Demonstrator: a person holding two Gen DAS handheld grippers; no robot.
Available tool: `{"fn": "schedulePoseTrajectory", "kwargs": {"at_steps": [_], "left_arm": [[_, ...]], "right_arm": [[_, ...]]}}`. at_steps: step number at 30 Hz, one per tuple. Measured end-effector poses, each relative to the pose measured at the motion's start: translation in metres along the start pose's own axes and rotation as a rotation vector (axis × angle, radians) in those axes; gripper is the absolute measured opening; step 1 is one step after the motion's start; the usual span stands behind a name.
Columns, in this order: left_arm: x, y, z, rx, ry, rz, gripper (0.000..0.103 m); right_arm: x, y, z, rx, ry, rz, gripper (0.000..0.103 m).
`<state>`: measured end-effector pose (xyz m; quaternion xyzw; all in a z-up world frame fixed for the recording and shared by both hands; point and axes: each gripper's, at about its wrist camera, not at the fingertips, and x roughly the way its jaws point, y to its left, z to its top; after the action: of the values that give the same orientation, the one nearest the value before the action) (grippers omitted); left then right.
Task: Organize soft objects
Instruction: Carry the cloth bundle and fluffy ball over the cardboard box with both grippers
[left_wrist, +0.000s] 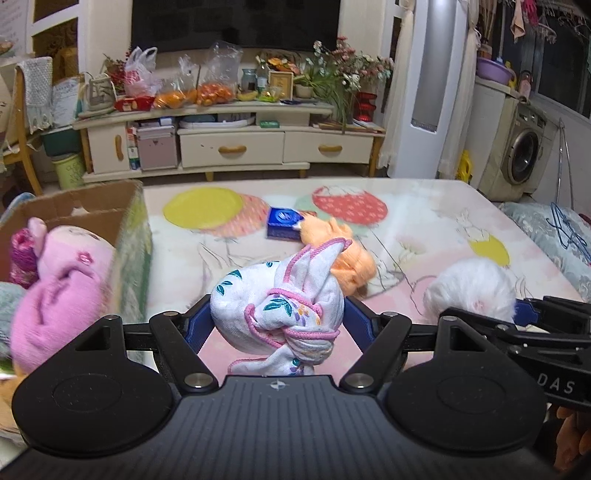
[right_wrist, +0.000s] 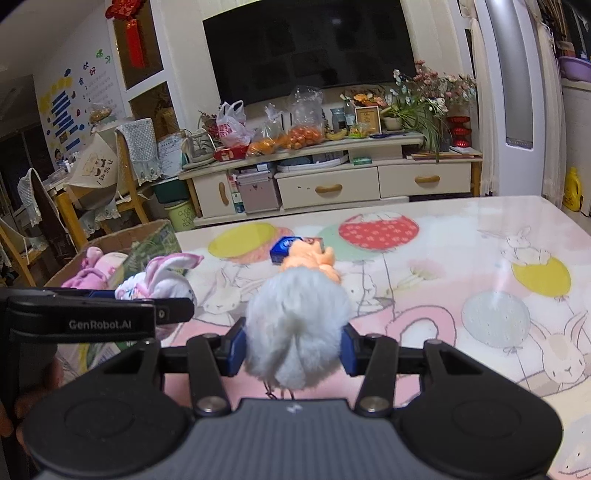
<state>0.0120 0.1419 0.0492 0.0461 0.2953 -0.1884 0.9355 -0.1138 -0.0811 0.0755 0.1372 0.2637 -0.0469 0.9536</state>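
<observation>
My left gripper (left_wrist: 277, 317) is shut on a white knotted cloth bundle (left_wrist: 280, 302) with pink trim and leaf print, held above the table next to the cardboard box (left_wrist: 122, 221). It also shows in the right wrist view (right_wrist: 155, 284). My right gripper (right_wrist: 293, 343) is shut on a fluffy white pompom ball (right_wrist: 295, 328), which also shows in the left wrist view (left_wrist: 469, 291). An orange plush toy (left_wrist: 343, 251) lies on the table beyond both. A pink plush doll (left_wrist: 59, 288) lies in the box.
A small blue box (left_wrist: 282, 223) sits on the table behind the orange plush. The table has a pink balloon-and-rabbit cloth (right_wrist: 480, 280). A TV stand (right_wrist: 332, 177) with drawers stands beyond the table's far edge. Chairs (right_wrist: 125, 173) stand at the left.
</observation>
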Motion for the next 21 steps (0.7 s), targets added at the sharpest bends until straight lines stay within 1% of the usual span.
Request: {"fn": "schedulePoseTrajectory", "kwargs": {"at_steps": [5, 14, 21], "left_arm": [[-0.009, 0.013, 0.009, -0.025, -0.027, 0.017, 0.091], [-0.018, 0.028, 0.022, -0.042, -0.061, 0.07, 0.091], [-0.019, 0.033, 0.028, -0.053, -0.074, 0.082, 0.092]], "right_arm": [[-0.002, 0.011, 0.006, -0.019, -0.006, 0.012, 0.048], [0.0, 0.028, 0.016, -0.049, -0.014, 0.04, 0.048], [0.002, 0.037, 0.019, -0.059, -0.014, 0.059, 0.048]]}}
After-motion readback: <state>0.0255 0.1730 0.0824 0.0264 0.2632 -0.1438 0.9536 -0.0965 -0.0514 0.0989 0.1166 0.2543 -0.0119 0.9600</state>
